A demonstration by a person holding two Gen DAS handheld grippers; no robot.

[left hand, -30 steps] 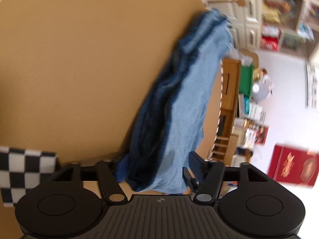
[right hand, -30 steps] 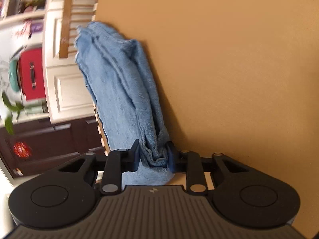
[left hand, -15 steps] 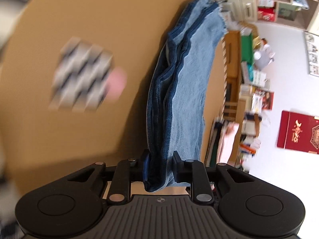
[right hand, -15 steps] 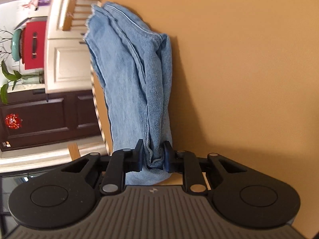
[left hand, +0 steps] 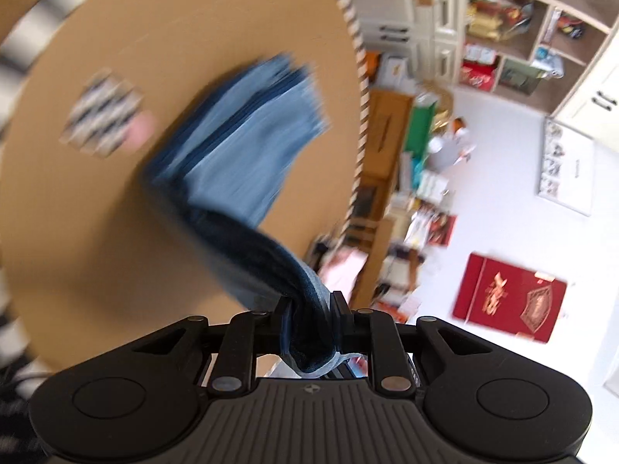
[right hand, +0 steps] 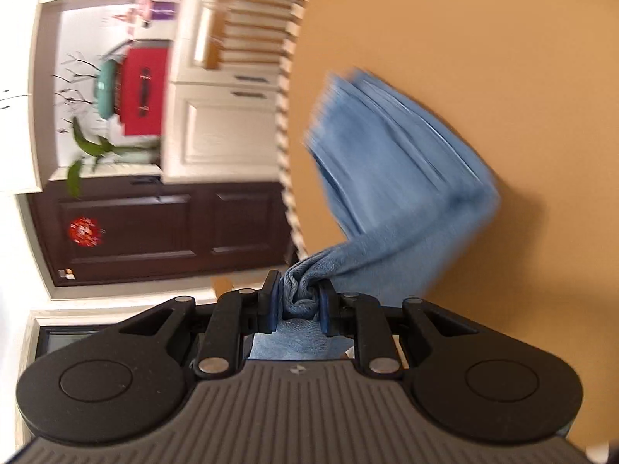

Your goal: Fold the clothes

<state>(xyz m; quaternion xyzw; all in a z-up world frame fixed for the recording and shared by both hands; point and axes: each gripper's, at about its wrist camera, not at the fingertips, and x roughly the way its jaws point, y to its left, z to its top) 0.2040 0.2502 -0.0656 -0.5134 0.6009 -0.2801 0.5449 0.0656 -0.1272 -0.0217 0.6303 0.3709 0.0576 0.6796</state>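
Note:
Folded blue jeans (left hand: 247, 143) lie on a round tan table (left hand: 96, 232), blurred by motion. My left gripper (left hand: 309, 309) has its jaws closing, and the pads press on a bunched dark-blue end of the jeans, lifted off the tabletop. In the right wrist view the jeans (right hand: 398, 178) show their lighter side. There my right gripper (right hand: 298, 303) is shut on a crumpled end of them, raised above the table (right hand: 503, 58). From each gripper the cloth bends down to the part still resting on the table.
A black-and-white checkered marker (left hand: 102, 114) lies on the table to the left of the jeans. Beyond the table edge are shelves (left hand: 503, 38), a red mat (left hand: 510, 301) on the white floor, dark cabinet doors (right hand: 162, 228) and a green plant (right hand: 89, 150).
The left jaws closed onto the jeans' end. Both grippers rose and pulled back, lifting the gripped ends so the jeans now bend up off the table.

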